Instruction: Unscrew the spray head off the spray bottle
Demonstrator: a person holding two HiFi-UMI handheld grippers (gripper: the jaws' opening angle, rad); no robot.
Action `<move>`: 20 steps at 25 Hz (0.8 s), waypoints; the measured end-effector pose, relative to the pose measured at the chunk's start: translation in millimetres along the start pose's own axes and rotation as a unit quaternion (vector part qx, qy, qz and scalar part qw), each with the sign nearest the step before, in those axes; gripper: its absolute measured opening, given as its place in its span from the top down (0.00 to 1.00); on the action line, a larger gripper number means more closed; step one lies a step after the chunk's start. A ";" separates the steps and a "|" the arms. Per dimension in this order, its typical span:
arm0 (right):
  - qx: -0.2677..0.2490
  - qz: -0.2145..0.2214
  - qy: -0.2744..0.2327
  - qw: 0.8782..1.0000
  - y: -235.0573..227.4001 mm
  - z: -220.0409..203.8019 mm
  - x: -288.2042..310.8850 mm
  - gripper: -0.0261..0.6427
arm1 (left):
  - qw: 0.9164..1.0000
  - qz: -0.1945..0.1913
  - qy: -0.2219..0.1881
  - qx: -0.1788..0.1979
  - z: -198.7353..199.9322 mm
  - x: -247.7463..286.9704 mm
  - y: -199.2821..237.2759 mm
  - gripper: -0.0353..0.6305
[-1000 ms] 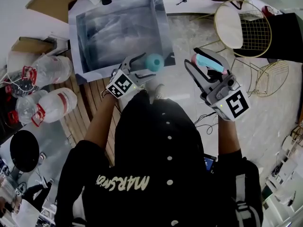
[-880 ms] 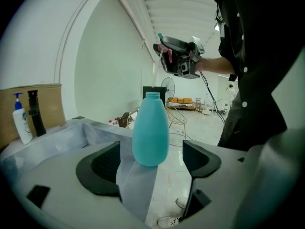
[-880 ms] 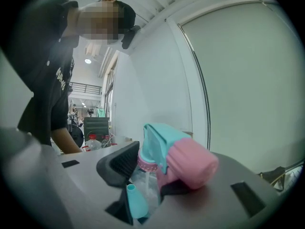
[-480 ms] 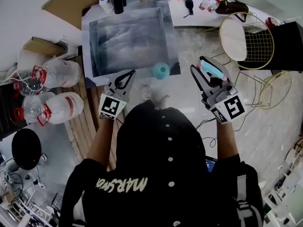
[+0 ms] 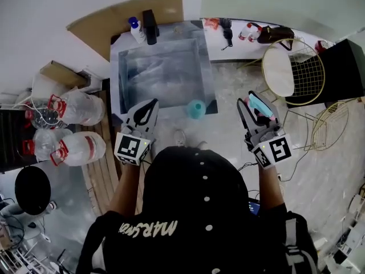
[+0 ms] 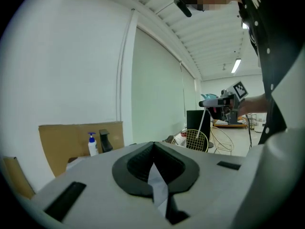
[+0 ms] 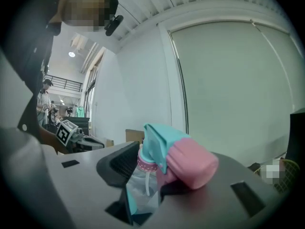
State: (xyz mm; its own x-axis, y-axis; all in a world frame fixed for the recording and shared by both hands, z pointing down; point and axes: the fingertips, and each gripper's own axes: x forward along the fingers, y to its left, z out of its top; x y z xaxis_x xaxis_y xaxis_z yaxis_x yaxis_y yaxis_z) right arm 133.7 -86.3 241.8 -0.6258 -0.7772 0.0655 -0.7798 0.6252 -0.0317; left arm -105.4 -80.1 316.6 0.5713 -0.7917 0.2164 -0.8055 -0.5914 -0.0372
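My right gripper (image 5: 249, 100) is shut on the pink and teal spray head (image 5: 259, 108), held up at the right. In the right gripper view the spray head (image 7: 178, 161) sits between the jaws of my right gripper (image 7: 143, 163), with its pink dotted collar and white dip tube hanging below. The teal bottle (image 5: 196, 108) stands alone at the near right corner of the grey table (image 5: 165, 73). My left gripper (image 5: 153, 103) is shut and empty, left of the bottle and apart from it. The left gripper view shows the jaws of my left gripper (image 6: 153, 147) pressed together.
Large water jugs (image 5: 74, 104) lie on the floor at left. A blue-capped bottle (image 5: 136, 30) and a black item (image 5: 150, 26) stand at the table's far edge before cardboard (image 5: 125, 16). Gold wire chairs (image 5: 293, 41) stand at right.
My left gripper let go of the teal bottle, closed, and drew back left and toward me. The right gripper kept the spray head and shifted slightly.
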 end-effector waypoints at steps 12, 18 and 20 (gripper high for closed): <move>-0.001 -0.049 -0.017 0.999 -11.0 6.0 -12.5 0.72 | 0.998 0.042 -0.033 0.021 49.6 -21.3 7.5 0.91; -0.010 -0.048 -0.014 0.999 -7.2 5.8 -5.6 0.72 | 0.998 0.046 -0.042 0.020 55.0 -18.2 5.4 0.91; -0.017 -0.048 -0.015 0.999 -5.9 7.4 -4.5 0.72 | 0.998 0.043 -0.041 0.024 53.7 -17.7 3.8 0.91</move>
State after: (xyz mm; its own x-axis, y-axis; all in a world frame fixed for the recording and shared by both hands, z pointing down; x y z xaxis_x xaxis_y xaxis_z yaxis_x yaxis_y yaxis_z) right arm 141.0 -87.0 234.3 -0.5479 -0.8357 0.0368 -0.8361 0.5485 0.0069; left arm -110.1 -76.5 260.2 0.5135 -0.8483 0.1294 -0.8446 -0.5263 -0.0987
